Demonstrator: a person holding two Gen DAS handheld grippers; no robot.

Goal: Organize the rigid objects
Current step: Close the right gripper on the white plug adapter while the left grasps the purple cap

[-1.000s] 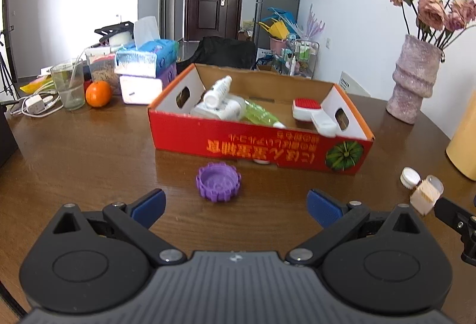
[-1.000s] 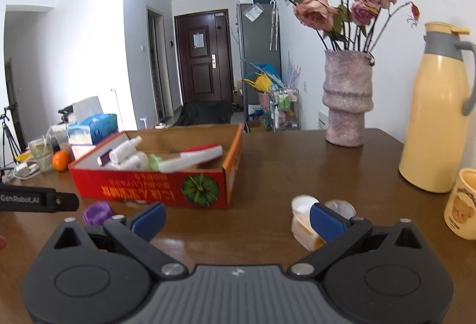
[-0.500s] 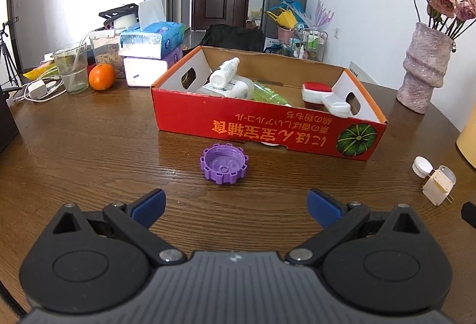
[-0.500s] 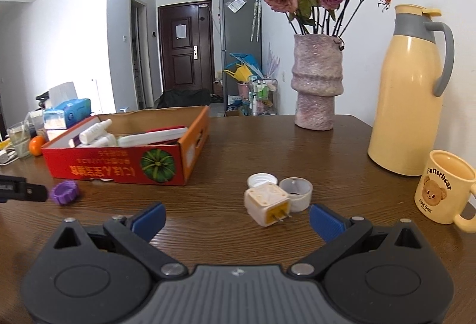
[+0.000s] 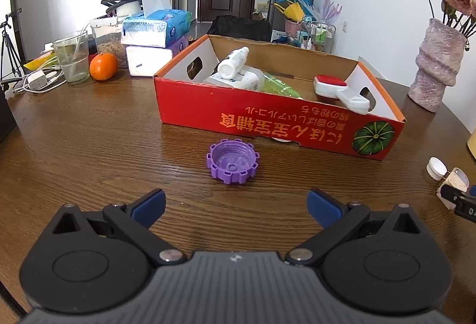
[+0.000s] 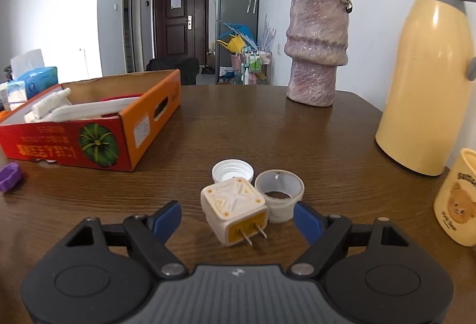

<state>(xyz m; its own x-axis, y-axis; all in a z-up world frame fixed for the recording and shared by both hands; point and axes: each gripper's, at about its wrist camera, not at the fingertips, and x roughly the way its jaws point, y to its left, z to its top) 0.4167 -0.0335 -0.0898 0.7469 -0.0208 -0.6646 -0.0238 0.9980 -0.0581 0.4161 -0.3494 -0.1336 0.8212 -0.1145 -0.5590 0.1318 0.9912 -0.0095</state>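
Note:
A purple ridged cap (image 5: 233,161) lies open side up on the wooden table, just ahead of my open, empty left gripper (image 5: 236,206). Behind it stands a red cardboard box (image 5: 267,127) holding white bottles (image 5: 233,63), a green bottle and a red-and-white brush (image 5: 339,90). My right gripper (image 6: 238,221) is open, with a cream plug adapter (image 6: 233,209) between its fingers, prongs toward me. A white cap (image 6: 233,170) and a clear grey cap (image 6: 279,194) touch the adapter. The box (image 6: 74,142) and the purple cap (image 6: 10,175) show at left.
A pink vase (image 6: 316,47), a yellow thermos (image 6: 428,80) and a bear mug (image 6: 456,199) stand on the right. A glass (image 5: 71,56), an orange (image 5: 103,66), tissue packs (image 5: 156,41) and a charger with cables (image 5: 37,80) sit at the back left.
Both grippers have moved forward and down. The purple cap is closer to the left gripper; the plug adapter now lies between the right gripper's open fingers.

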